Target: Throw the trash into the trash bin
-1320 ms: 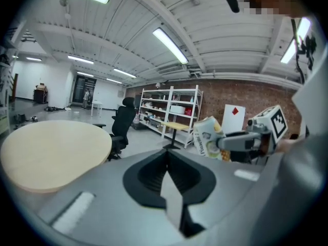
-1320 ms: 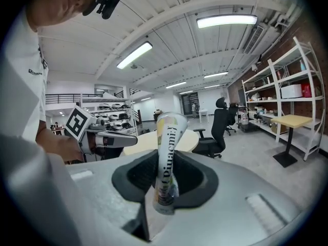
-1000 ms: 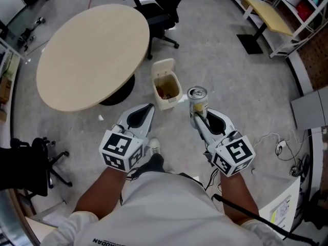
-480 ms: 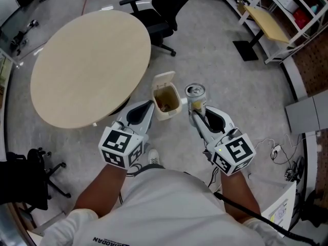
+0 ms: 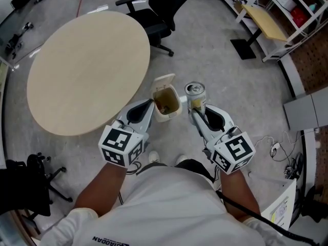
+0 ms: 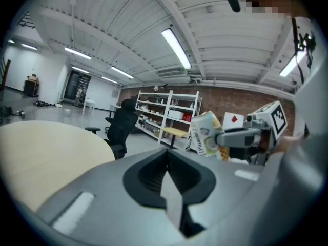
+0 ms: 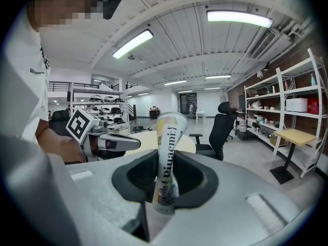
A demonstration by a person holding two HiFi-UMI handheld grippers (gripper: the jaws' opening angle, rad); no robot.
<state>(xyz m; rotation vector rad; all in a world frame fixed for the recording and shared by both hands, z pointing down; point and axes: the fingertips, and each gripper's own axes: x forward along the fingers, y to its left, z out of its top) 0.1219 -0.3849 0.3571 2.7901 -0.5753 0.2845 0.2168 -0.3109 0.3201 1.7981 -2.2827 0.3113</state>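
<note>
Head view has the drink can [image 5: 196,97] upright in the air over the grey floor [image 5: 230,86], just right of the trash bin [image 5: 171,115] and apart from it, not over its mouth. Its silver top faces up with the tab opening showing; its body is pale yellow and white with dark lettering. In the right gripper view the can is dented: its sides are squeezed nearly flat at the waist and flare wider toward the top.

The right claw [image 5: 197,118] is clenched on that narrowed waist, one pad on either side, so its jaws stand only a little apart, at the width of the crushed can. The left claw [image 6: 171,188] has its jaws pressed together with nothing between them; in the head view its tip sits at the bin's left edge.

The bin is small and beige and stands on the floor with its lid tipped back; something brownish lies inside, too small to make out. It sits at the edge of the round bench [image 5: 82,70], whose pale top is bare. A black office chair [image 5: 154,12] stands beyond, and white shelving [image 5: 287,14] lines the far right wall.
</note>
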